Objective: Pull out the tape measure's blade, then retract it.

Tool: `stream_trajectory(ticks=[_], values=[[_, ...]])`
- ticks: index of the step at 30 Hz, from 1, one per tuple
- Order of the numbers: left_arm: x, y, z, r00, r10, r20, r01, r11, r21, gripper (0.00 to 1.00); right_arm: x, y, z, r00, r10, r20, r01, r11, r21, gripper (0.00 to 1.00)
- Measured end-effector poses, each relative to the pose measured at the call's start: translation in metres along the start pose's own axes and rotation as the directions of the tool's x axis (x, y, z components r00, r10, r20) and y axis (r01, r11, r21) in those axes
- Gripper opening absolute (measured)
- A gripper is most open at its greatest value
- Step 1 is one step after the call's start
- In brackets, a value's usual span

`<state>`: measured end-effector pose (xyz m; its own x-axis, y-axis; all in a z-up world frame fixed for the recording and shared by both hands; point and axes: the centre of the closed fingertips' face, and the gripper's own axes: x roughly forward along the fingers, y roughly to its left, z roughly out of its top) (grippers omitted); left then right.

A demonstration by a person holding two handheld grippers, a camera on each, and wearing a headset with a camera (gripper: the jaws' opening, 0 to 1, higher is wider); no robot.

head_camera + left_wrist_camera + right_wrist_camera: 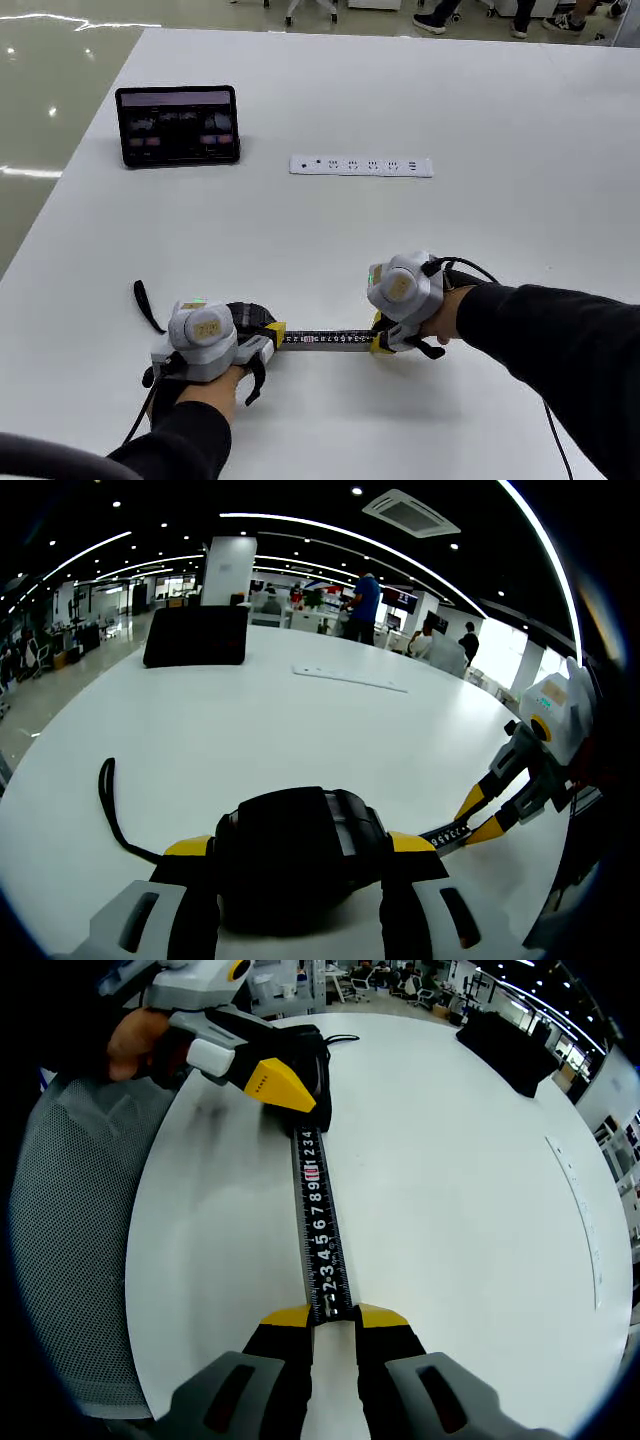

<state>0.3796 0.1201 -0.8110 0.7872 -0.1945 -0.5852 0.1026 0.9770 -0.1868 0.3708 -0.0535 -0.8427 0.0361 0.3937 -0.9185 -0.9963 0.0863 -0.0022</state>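
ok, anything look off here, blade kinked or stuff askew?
Nothing stands out. The blade runs flat and straight on the table from the case in the left gripper to the right gripper pinching its tip.

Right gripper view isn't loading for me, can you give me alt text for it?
The right tongs pinch the tip of the tape measure's blade, which runs straight ahead, numbers up, across the white table to its black case. The left tongs clamp that case at the far end.
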Motion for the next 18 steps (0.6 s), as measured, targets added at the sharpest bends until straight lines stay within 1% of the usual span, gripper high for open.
stream_trajectory(ticks=[5, 11, 18], values=[[0.0004, 0.0007, -0.0001, 1.0, -0.005, 0.001, 0.005, 1.0, -0.006, 0.61, 0.0007, -0.0001, 0.0027, 0.9999, 0.002, 0.01, -0.002, 1.0, 0.011, 0.11], [0.0003, 0.0005, 0.0001, 0.9999, -0.011, 0.002, 0.011, 1.0, -0.007, 0.61, 0.0016, 0.0008, 0.0041, 0.9999, 0.003, 0.015, -0.003, 1.0, 0.003, 0.11], [0.0003, 0.0006, 0.0002, 0.9999, -0.016, 0.005, 0.016, 1.0, -0.007, 0.61, 0.0024, 0.0012, 0.0069, 0.9996, 0.005, 0.029, -0.005, 1.0, 0.023, 0.11]])
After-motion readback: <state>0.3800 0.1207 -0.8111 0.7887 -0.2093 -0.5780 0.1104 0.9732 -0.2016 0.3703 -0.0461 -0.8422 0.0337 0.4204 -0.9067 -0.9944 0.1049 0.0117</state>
